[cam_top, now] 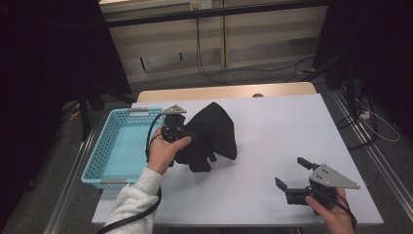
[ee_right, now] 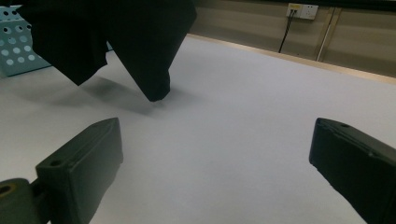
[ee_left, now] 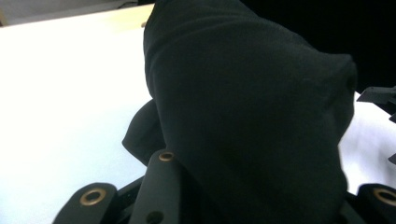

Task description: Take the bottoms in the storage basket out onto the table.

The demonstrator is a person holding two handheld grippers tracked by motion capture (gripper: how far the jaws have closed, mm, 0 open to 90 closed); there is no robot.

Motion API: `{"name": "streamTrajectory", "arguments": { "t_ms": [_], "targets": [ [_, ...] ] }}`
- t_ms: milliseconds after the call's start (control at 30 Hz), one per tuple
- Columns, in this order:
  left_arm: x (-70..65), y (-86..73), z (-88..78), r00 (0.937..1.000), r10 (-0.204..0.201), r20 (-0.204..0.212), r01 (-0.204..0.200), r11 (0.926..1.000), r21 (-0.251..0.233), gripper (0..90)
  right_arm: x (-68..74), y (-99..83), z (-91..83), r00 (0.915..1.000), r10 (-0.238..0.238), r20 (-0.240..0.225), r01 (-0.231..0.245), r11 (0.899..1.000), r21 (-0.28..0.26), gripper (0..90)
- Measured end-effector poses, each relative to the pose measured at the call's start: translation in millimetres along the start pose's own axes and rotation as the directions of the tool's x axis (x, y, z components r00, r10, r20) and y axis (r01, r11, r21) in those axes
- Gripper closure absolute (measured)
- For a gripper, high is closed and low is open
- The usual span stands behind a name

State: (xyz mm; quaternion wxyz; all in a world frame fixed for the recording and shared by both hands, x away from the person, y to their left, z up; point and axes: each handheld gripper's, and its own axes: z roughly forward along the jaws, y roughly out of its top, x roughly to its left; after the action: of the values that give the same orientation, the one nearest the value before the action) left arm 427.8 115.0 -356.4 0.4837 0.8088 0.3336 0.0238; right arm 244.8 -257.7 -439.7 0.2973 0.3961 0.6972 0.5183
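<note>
Black cloth (cam_top: 214, 134) hangs clamped in the left tongs (cam_top: 187, 134) beside the basket (cam_top: 109, 146) (right tongs (cam_top: 292, 173) gape wide, empty).

On your left you have a light blue perforated basket (cam_top: 104, 161) sitting at the left edge of the tabletop (cam_top: 277, 131), partly overhanging it; its corner also peeks in at the upper left of the right gripper view (ee_right: 14, 51). The tabletop's white surface covers most of a pale wooden top, and you see a bare wooden strip (cam_top: 224, 91) along the far edge. Beyond it, black cables (cam_top: 204, 58) hang down a beige wall panel (cam_top: 160, 44) and trail across the grey floor (cam_top: 243, 78). A white wall socket (ee_right: 301, 10) sits on that panel. A metal rail (cam_top: 384, 165) runs along the floor to your right.
</note>
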Motion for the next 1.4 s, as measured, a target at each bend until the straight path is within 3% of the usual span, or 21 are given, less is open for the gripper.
{"name": "streamTrajectory", "arguments": {
  "t_ms": [300,500,567,600,633,667,800,933,1100,1200,1400],
  "targets": [
    [-7.3,-19.2,22.3,0.9988,-0.014,0.047,0.014,0.9999,0.009,73.1,0.1,0.0,0.2,1.0000,-0.001,-0.002,0.001,1.000,0.001,1.9],
    [-11.9,-31.9,34.8,0.9992,0.000,0.040,-0.001,0.9996,0.029,71.1,0.6,-0.1,0.5,1.0000,-0.003,-0.003,0.003,1.000,0.004,1.9],
    [-13.3,-40.3,41.4,0.9996,0.007,0.028,-0.008,0.9991,0.043,57.9,0.7,-0.3,0.8,1.0000,-0.007,-0.004,0.007,1.000,0.007,1.9],
    [-12.7,-44.0,43.8,0.9997,0.016,0.017,-0.017,0.9988,0.047,57.9,0.7,-0.3,0.8,1.0000,-0.007,-0.004,0.007,1.000,0.007,1.9],
    [-11.6,-47.2,45.9,0.9999,0.012,0.009,-0.012,0.9988,0.047,38.9,0.7,-0.4,0.9,1.0000,-0.008,-0.005,0.008,1.000,0.008,1.9],
    [-10.2,-49.4,46.7,1.0000,-0.007,0.002,0.007,0.9982,0.060,38.9,0.7,-0.4,0.9,1.0000,-0.008,-0.005,0.008,1.000,0.008,1.9],
    [-7.2,-50.5,41.3,0.9997,-0.024,-0.009,0.024,0.9978,0.062,26.3,0.8,-0.5,1.4,1.0000,-0.007,-0.003,0.007,1.000,0.012,2.0],
    [-4.3,-45.8,27.6,0.9983,-0.045,-0.037,0.046,0.9988,0.019,15.7,1.4,0.0,3.8,0.9999,-0.011,0.000,0.011,1.000,0.017,2.1],
    [1.0,-45.6,16.7,0.9948,-0.025,-0.099,0.028,0.9993,0.025,13.6,2.2,0.1,5.7,0.9998,-0.019,-0.001,0.019,1.000,0.025,2.1],
    [3.5,-43.7,10.8,0.9921,-0.028,-0.122,0.029,0.9996,0.004,12.8,2.1,-0.1,6.0,0.9998,-0.020,-0.001,0.020,0.999,0.027,2.1],
    [6.0,-43.6,10.4,0.9919,-0.031,-0.124,0.032,0.9994,0.011,11.6,0.7,0.0,8.2,0.9999,-0.017,-0.002,0.017,0.999,0.028,2.1]
  ]
}}
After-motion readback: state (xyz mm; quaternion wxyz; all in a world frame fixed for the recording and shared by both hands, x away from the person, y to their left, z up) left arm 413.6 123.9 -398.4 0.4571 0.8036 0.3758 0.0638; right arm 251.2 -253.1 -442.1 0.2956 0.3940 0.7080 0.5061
